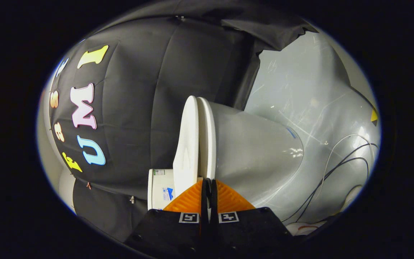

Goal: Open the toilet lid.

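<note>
A: How far along is the lid?

B: The toilet lid point(187, 144) lies close against the seat point(207, 138), barely parted, just ahead of the gripper point(207, 185)

A: And the fingers?

B: Nearly together, tips at the lid's edge; whether they pinch it I cannot tell

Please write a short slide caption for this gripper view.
Gripper with orange fingers nearly closed at the edge of the toilet lid, beside the seat.

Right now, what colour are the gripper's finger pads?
Orange, with fine ribs. The gripper view shows the pads best, closed together at the toilet lid's edge.
</note>
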{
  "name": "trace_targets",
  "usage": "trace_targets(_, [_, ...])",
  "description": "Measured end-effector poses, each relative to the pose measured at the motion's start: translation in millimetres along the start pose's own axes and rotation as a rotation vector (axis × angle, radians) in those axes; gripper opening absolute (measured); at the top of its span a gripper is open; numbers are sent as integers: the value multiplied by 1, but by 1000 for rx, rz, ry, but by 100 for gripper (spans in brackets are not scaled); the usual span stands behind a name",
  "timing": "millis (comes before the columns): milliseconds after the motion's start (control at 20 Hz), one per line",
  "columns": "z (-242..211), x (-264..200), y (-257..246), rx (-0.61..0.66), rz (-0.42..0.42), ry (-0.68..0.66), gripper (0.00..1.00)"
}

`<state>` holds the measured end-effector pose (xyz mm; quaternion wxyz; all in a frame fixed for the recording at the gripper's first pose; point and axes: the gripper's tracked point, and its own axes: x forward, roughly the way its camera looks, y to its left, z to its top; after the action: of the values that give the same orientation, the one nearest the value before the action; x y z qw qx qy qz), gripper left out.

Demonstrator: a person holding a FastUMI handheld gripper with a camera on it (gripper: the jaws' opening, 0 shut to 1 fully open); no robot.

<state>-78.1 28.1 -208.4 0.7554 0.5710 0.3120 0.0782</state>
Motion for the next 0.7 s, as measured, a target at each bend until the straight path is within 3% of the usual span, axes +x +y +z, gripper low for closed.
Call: trace_targets(700, [4, -18, 50, -178, -129, -57, 5])
